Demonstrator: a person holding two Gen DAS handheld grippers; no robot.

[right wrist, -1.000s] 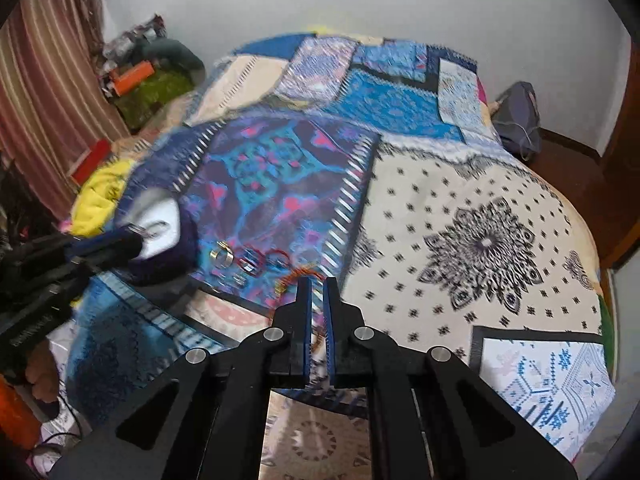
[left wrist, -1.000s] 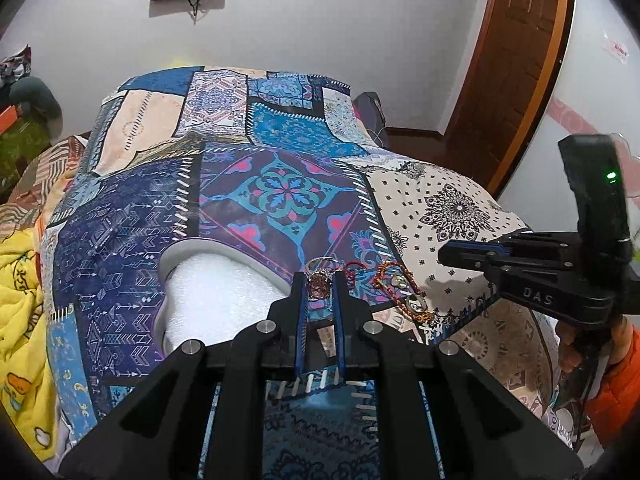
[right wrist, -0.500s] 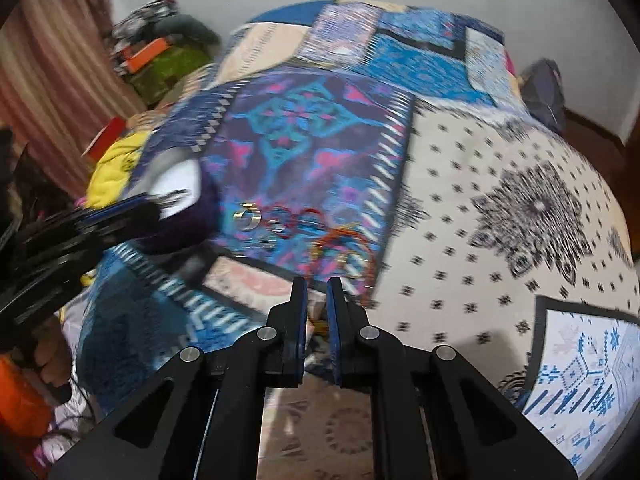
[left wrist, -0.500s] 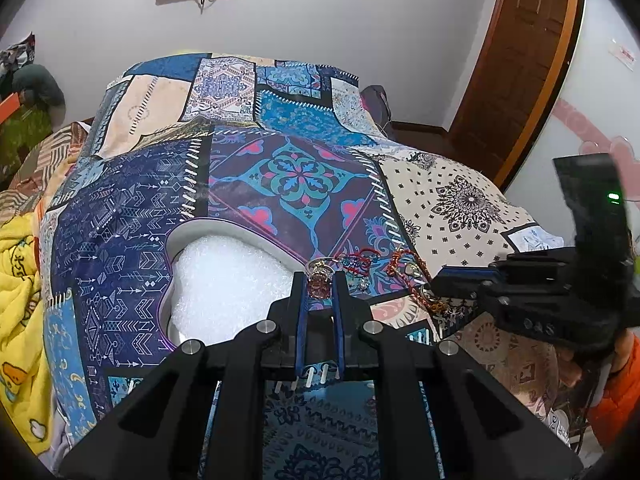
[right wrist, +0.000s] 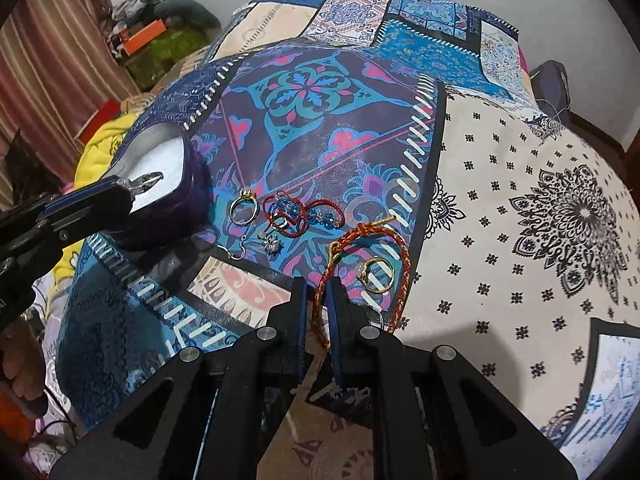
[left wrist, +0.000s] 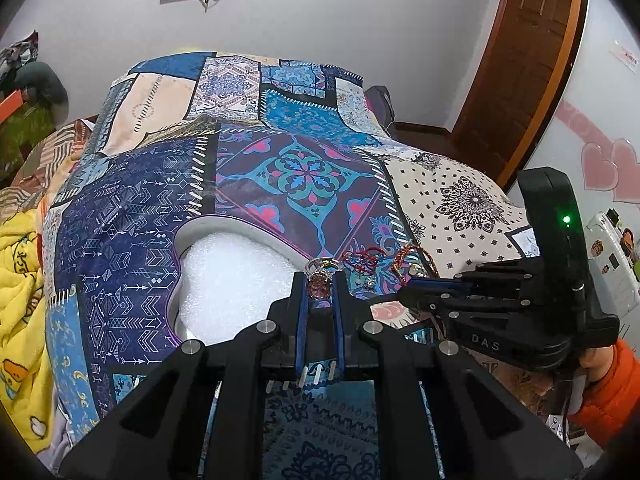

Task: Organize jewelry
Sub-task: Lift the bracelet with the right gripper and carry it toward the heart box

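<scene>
My left gripper [left wrist: 319, 280] is shut on a ring with a pink stone [left wrist: 318, 278], held over the edge of a purple jewelry box lined with white foam [left wrist: 228, 276]. It also shows in the right wrist view [right wrist: 128, 190] above the box [right wrist: 160, 160]. My right gripper [right wrist: 317, 284] is almost shut, its jaws on either side of an orange braided bracelet [right wrist: 362, 234] that lies on the bedspread. Whether it grips the cord is unclear. A gold ring [right wrist: 243, 210], a red cord with blue beads [right wrist: 304, 216], an earring [right wrist: 270, 245] and a second gold ring [right wrist: 378, 274] lie nearby.
The jewelry lies on a patchwork bedspread [right wrist: 520, 200] covering a bed. A yellow blanket [left wrist: 20, 280] is at the left. A wooden door [left wrist: 528, 52] and a white wall stand beyond the bed. Clutter [right wrist: 148, 36] sits at the far left.
My right gripper has moved down and forward to the orange bracelet. My left gripper has shifted with the ring towards the foam-lined box.
</scene>
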